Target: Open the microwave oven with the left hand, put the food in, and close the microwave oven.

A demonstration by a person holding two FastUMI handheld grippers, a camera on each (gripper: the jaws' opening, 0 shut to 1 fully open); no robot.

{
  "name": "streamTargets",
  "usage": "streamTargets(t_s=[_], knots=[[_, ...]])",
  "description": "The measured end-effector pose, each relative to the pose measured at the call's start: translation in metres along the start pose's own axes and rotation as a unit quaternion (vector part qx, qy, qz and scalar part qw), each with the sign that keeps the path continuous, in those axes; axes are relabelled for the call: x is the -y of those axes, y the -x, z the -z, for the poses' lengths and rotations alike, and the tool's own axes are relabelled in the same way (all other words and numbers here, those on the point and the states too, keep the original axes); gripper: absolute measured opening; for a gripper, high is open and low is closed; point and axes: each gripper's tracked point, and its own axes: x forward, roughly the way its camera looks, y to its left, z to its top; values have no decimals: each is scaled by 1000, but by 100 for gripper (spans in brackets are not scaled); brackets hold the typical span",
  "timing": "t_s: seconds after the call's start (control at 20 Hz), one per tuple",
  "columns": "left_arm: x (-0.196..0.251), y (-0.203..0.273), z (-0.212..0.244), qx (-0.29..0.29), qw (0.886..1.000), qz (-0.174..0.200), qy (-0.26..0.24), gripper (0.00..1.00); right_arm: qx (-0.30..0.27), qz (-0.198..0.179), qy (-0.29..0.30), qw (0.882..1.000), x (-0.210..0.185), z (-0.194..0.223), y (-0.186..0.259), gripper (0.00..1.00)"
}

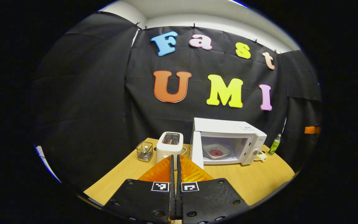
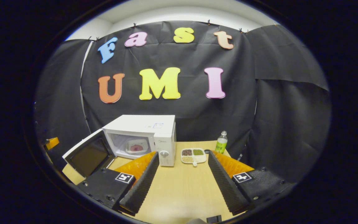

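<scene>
Microwave (image 1: 228,141): on wooden table (image 1: 259,180), toward the back, door (image 2: 87,154) swung wide open to the left. Plate of food (image 1: 216,152): already inside the cavity, lying flat on the floor of it, pinkish patch in the middle. Left gripper (image 1: 175,174): fingers pressed together, holding nothing, raised over the near table edge and aimed between toaster (image 1: 169,146) and open door. Right gripper (image 2: 183,177): fingers spread wide, empty, low over the table in front of the microwave. Remaining step, by judgement: closing the door. Risks, by judgement: a push near the hinge giving little leverage and sliding the whole microwave back; a push too hard slamming the door and jolting the plate; a door left short of latching; a swing of the left gripper clipping the toaster or the wire basket (image 1: 144,151) beside it. Also on the table: divided tray (image 2: 193,155) of grains just right of the microwave, green bottle (image 2: 221,142) behind it, both well clear of the door's arc.
</scene>
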Motion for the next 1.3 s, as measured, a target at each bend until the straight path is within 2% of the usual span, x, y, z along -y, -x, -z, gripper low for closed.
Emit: streamTargets(t_s=[0.15,0.2,0.3,0.35,0.4,0.5,0.55,0.6,0.65,0.7,0.75,0.9,0.95,1.0,1.05,1.1,1.15,1.2,1.25,1.3], knots=[[-9,-5,8,-4,999,-2,-34,0,4,1,-2,1000,-1,-2,4,100],[-7,-5,12,-7,999,8,-36,0,4,2,-3,1000,-1,-3,5,92],[-3,-3,15,-5,999,33,-20,0,3,2,-8,1000,-1,-4,9,92],[-6,-2,17,-6,999,32,-22,0,3,4,-9,1000,1,-5,11,100],[-6,-4,23,-10,999,36,-24,0,6,7,-11,1000,3,-7,14,100],[-9,-8,33,-16,999,32,-35,0,6,10,-13,1000,5,-7,19,100],[-13,-10,39,-22,999,28,-39,0,6,15,-14,1000,8,-7,22,92],[-18,-13,44,-24,999,22,-41,0,4,19,-15,1000,11,-7,25,100],[-22,-15,51,-27,998,19,-44,0,4,22,-18,1000,14,-7,28,92],[-27,-17,56,-25,998,14,-49,0,3,26,-18,999,16,-6,31,92],[-32,-19,64,-30,998,10,-53,0,2,32,-17,999,20,-5,34,100],[-39,-24,91,-54,997,16,-49,0,-1,41,-16,999,25,-5,45,100],[-41,-25,99,-60,997,17,-48,0,-2,43,-14,999,27,-4,48,92],[-43,-27,104,-65,997,15,-46,0,-5,42,-16,999,26,-4,50,100],[-44,-26,108,-71,997,15,-38,0,-8,39,-18,999,24,-4,51,92],[-41,-26,108,-69,997,19,-32,0,-8,39,-19,999,23,-6,52,100],[-40,-27,109,-69,997,17,-34,0,-8,38,-20,999,22,-8,51,92],[-38,-30,113,-73,997,18,-35,0,-8,34,-22,999,20,-10,51,100],[-36,-31,115,-76,996,18,-37,0,-11,30,-24,999,18,-9,50,100],[-35,-32,116,-77,996,16,-42,0,-16,24,-27,999,15,-8,50,92]])
